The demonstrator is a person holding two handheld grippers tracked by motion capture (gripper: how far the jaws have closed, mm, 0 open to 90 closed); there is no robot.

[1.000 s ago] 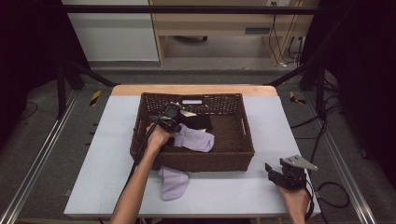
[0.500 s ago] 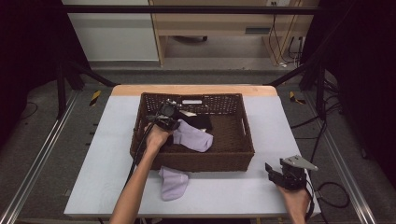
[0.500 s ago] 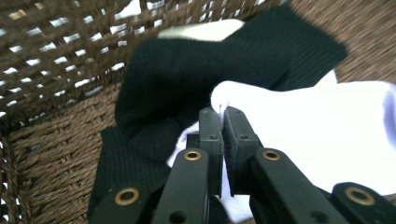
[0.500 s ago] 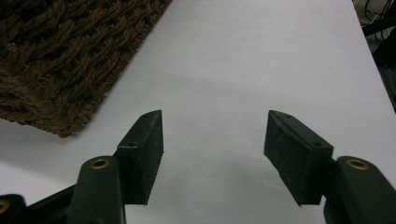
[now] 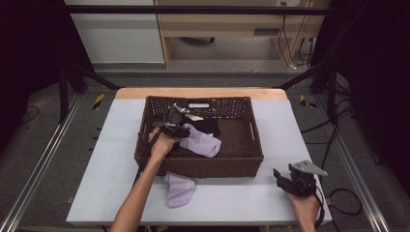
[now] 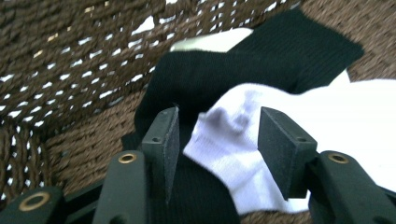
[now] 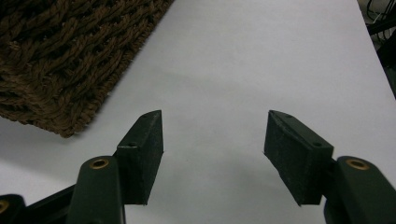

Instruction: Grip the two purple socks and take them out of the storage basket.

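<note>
Inside the dark brown woven wicker basket (image 5: 251,145), near its far-left corner, the left gripper (image 5: 180,122) hangs over a pale lilac sock (image 5: 202,142) that lies on the basket floor, partly across a black ribbed sock (image 6: 219,79). In the left gripper view the pale sock (image 6: 243,154) sits between the two black jaws, which have just been opening; the pads stand apart on either side of the bunched cloth and do not press on it, so the sock is released, not gripped. The person's left hand (image 5: 162,144) holds the tool over the basket's near-left part. A second pale lilac sock (image 5: 180,189) lies flat on the white table (image 5: 111,169), just in front of the basket's near wall. The right gripper (image 5: 290,181) rests low at the table's near-right corner, well apart from the basket; its jaws gape wide over bare tabletop with nothing between them
</note>
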